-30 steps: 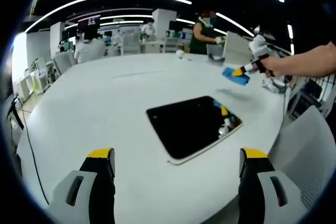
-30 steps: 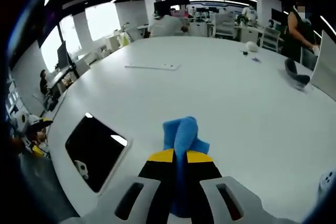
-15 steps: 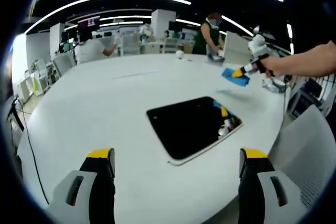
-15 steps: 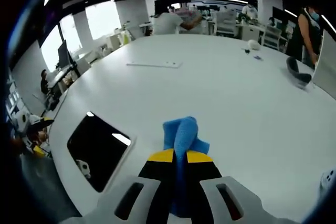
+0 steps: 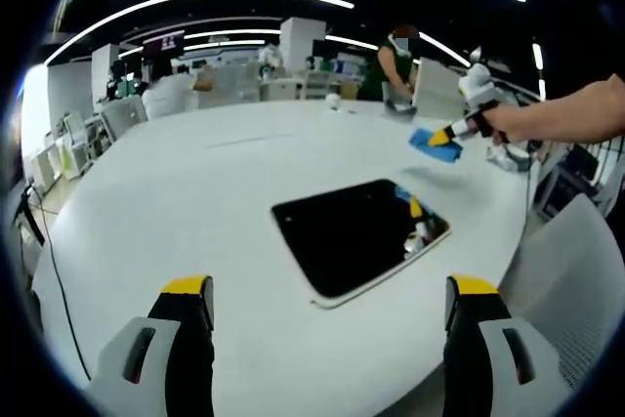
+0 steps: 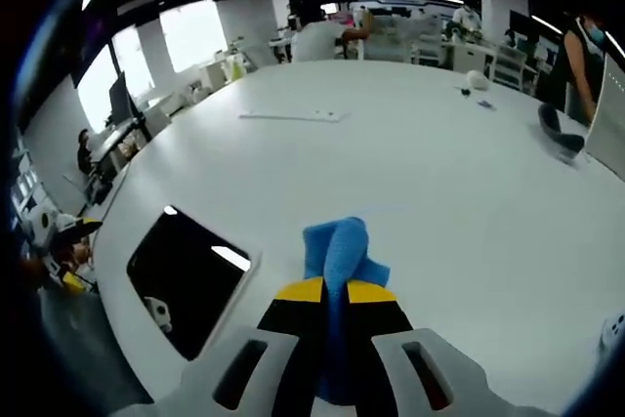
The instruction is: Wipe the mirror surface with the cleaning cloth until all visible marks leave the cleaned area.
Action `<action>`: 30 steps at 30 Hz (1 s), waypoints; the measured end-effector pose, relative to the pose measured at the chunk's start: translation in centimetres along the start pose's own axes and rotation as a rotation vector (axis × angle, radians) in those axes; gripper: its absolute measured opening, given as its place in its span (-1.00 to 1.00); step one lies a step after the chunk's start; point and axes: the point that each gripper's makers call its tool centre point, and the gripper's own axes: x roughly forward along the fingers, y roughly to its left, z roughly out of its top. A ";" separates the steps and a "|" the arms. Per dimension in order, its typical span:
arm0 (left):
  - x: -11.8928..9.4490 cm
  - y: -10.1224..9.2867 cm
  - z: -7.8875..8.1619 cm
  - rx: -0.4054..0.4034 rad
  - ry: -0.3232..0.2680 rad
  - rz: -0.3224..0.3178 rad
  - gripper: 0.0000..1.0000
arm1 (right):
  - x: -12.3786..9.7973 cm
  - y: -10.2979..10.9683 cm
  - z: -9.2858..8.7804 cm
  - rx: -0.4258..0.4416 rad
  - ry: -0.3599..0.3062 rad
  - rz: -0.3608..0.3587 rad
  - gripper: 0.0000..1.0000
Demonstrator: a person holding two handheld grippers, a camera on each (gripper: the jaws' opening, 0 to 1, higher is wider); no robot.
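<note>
The mirror [image 5: 354, 233] lies flat on the white table [image 5: 176, 192], a dark rectangle with a pale frame, reflecting ceiling lights. In the right gripper view the mirror [image 6: 187, 274] is at lower left. My right gripper [image 6: 332, 291] is shut on the blue cleaning cloth [image 6: 338, 252], held above the table to the right of the mirror. In the left gripper view the right gripper [image 5: 451, 133] with the cloth [image 5: 435, 144] hangs beyond the mirror's far right corner, held by a person's hand. My left gripper [image 5: 330, 292] is open, near the table's front edge, short of the mirror.
A thin white strip [image 6: 291, 116] lies far across the table. A dark bowl-like item [image 6: 561, 140] and a small white ball [image 6: 476, 81] sit at the far right. A white chair [image 5: 571, 271] stands by the table's right edge. People stand and sit in the background.
The right gripper view has drifted slightly, with the mirror sitting a little further right in it. In the left gripper view the cloth has edged slightly left. Background people have moved.
</note>
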 end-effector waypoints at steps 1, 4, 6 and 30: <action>0.0 0.0 0.0 0.000 -0.001 0.001 0.98 | 0.1 0.1 0.0 0.002 0.001 0.001 -0.98; 0.0 0.0 0.0 -0.001 -0.001 0.001 0.98 | 0.5 0.4 -0.2 0.010 0.004 0.000 -0.98; 0.0 0.0 0.0 -0.001 -0.001 0.001 0.98 | 0.9 0.5 -0.4 0.011 0.007 0.001 -0.98; 0.0 -0.3 0.1 0.023 0.001 -0.017 0.98 | 4.0 5.5 -1.0 0.026 0.025 0.040 -0.98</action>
